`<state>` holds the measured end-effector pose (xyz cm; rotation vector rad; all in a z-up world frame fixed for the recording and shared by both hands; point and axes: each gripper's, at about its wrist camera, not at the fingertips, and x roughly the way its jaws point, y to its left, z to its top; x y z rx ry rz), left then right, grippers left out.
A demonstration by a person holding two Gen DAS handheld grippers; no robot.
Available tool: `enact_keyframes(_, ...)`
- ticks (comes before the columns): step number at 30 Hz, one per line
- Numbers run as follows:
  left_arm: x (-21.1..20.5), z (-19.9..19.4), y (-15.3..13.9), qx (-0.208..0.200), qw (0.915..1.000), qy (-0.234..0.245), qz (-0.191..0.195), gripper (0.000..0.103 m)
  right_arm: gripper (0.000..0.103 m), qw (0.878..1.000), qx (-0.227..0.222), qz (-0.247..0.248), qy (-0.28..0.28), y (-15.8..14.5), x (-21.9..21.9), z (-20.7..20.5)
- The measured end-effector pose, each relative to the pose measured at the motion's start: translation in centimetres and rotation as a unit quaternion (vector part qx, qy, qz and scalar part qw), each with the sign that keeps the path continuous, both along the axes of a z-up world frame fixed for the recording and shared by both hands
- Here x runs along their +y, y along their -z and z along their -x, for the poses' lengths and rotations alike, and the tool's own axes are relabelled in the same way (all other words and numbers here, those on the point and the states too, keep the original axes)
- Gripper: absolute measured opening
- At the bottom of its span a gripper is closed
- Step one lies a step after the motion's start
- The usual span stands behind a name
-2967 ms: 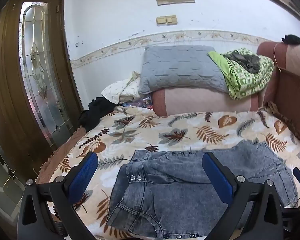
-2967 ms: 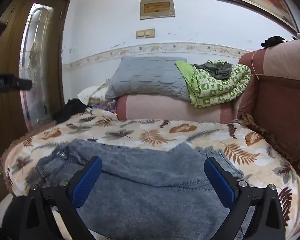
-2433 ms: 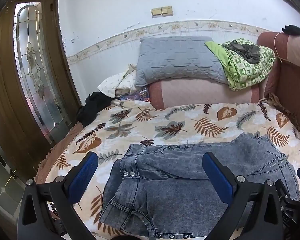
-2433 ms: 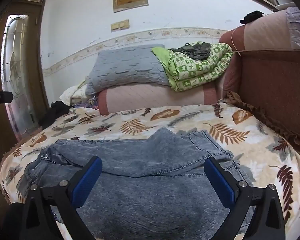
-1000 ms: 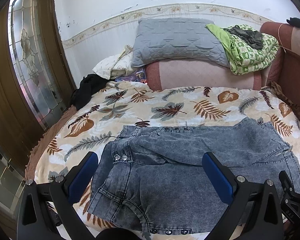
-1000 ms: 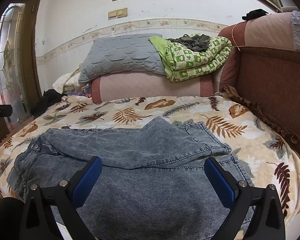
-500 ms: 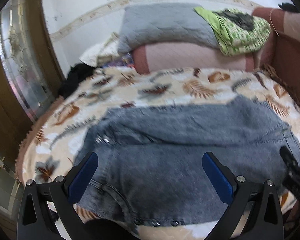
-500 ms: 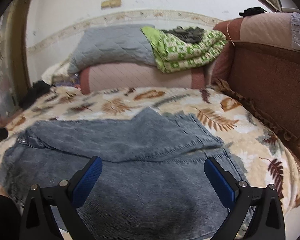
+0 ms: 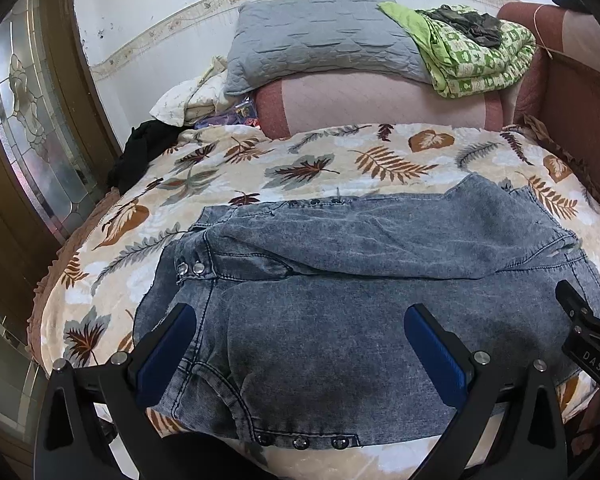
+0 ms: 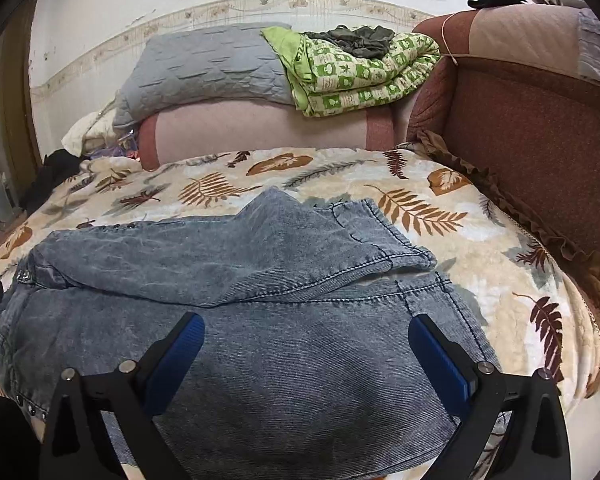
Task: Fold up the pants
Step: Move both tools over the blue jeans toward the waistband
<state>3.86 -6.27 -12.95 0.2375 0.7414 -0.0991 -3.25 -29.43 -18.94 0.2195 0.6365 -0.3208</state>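
Note:
Grey-blue washed denim pants [image 9: 340, 280] lie across the leaf-print blanket [image 9: 300, 168], waist with metal snaps at the left, one leg laid over the other. My left gripper [image 9: 300, 344] is open and empty, hovering over the near waist side. My right gripper [image 10: 306, 354] is open and empty over the pants [image 10: 260, 280] near the leg ends. The right gripper's tip [image 9: 580, 320] shows at the right edge of the left wrist view.
A grey pillow [image 9: 320, 36] and a green patterned quilt [image 9: 480, 60] sit on a pink bolster at the back. A brown padded headboard [image 10: 520, 140] runs along the right. A glass-panelled wooden door [image 9: 28, 140] stands left. Black cloth [image 9: 140, 148] lies at the bed's far left.
Both grippers have come lower and closer over the pants, tilting down. The pants have not moved. Both stay open.

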Motion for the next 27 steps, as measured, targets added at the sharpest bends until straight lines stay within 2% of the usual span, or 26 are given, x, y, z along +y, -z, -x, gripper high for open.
enact_keyframes(27,-0.10,-0.48,0.79,0.017,0.9998,0.003,-0.008,0.103,0.103,1.000,0.014,0.003,-0.010,0.43,0.28,-0.53)
